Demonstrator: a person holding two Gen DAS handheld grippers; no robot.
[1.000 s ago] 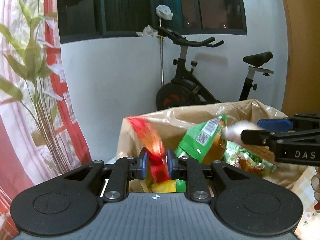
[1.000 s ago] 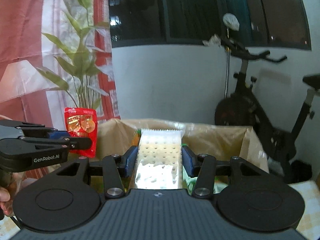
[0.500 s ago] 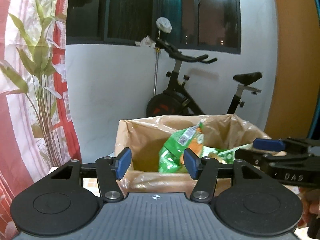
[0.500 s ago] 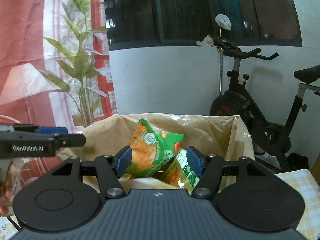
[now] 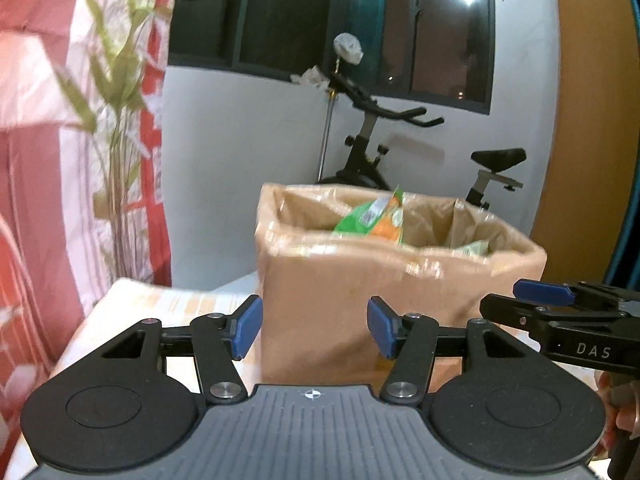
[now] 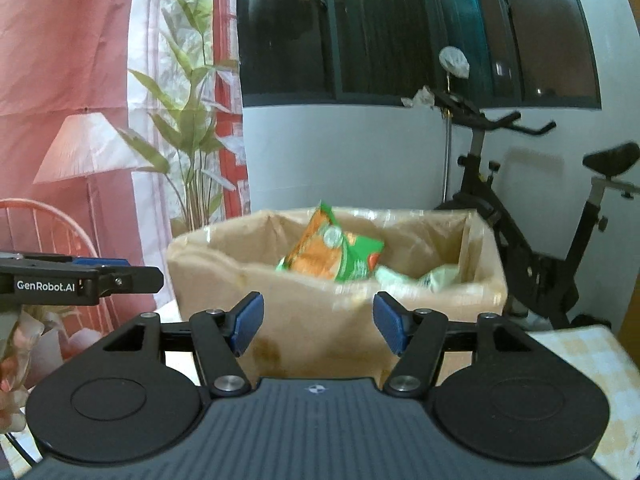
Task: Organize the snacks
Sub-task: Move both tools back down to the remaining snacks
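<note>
Behind our table: an exercise bike (image 6: 532, 216) parked against a white wall (image 6: 340, 160).

We see a dark window (image 5: 320, 20) above it, a pale crumpled bag (image 6: 454, 62) hanging over the handlebars, and a red-and-white curtain (image 5: 60, 140) printed with green leaves and a lamp. A checked yellow tablecloth (image 6: 592, 364) covers the tabletop.

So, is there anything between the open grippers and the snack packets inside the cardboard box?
Only the box's near wall. The left gripper and right gripper are empty, and the green-orange packet is visible above the rim.
</note>
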